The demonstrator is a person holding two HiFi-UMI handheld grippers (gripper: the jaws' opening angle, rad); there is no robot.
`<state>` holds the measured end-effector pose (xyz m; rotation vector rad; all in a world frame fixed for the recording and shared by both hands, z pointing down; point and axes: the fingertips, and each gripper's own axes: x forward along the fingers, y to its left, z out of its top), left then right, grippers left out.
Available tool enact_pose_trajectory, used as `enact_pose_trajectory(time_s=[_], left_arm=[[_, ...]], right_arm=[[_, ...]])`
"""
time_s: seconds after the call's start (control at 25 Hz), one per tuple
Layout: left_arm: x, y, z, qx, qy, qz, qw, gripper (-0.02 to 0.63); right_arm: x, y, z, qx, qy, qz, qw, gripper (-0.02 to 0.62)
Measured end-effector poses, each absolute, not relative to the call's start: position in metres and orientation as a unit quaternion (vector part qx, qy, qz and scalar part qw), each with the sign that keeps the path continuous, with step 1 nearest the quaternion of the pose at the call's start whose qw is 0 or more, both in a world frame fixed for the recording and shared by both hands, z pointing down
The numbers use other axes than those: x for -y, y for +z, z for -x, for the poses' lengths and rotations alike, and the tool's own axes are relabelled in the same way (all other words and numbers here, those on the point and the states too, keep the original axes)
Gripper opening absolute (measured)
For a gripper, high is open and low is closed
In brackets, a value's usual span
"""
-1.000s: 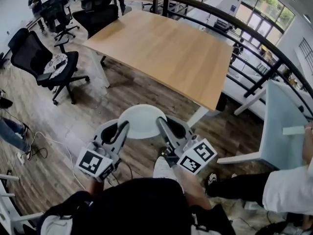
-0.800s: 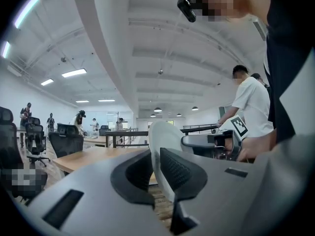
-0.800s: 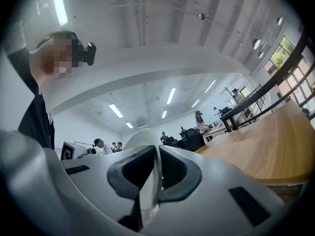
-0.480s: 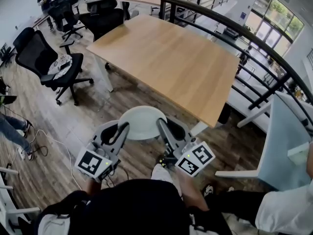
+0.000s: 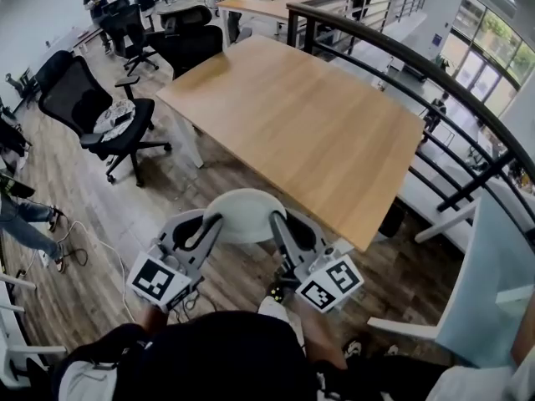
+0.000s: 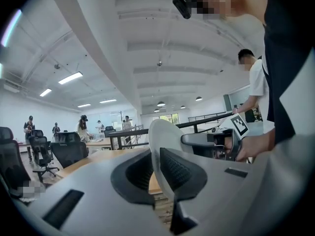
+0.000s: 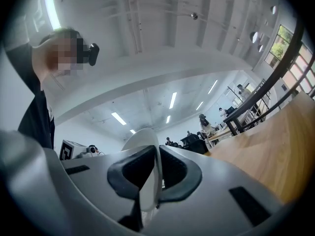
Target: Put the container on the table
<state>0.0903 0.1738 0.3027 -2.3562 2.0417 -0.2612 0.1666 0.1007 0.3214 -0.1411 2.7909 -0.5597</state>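
A round white container (image 5: 245, 215) hangs in the air between both grippers, just short of the near edge of the wooden table (image 5: 309, 128). My left gripper (image 5: 215, 221) is shut on its left rim and my right gripper (image 5: 277, 219) is shut on its right rim. In the left gripper view the container's rim (image 6: 156, 146) stands edge-on between the pads of my left gripper (image 6: 156, 173), with the right gripper (image 6: 209, 141) beyond it. The right gripper view has the rim (image 7: 147, 154) pinched between that gripper's (image 7: 156, 173) pads, the tabletop (image 7: 268, 141) at the right.
Black office chairs (image 5: 96, 111) stand left of the table on the wooden floor. A dark curved railing (image 5: 418, 65) runs behind the table's far side. A pale board on legs (image 5: 485, 282) stands at the right. Cables (image 5: 79, 241) lie on the floor at left.
Both grippers have carried the container forward, nearer to the table's near edge. The table now sits closer and lower in the head view. The grip on the container is unchanged.
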Motion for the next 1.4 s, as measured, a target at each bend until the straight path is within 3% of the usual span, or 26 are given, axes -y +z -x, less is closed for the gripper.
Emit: enact_pose_trajectory(time_s=[1.0,1.4], left_arm=[[-0.026,0.326,-0.086,-0.622,-0.048,0.781,-0.001,0.045],[0.032,0.340,-0.023,-0.603,-0.031,0.797,-0.021,0.046]], right_arm=[[0.040,0.336,-0.169,-0.975,-0.162,0.084,0.124,0.025],[0.093,0.346,-0.110,-0.974,-0.160,0.118,0.110,0.025]])
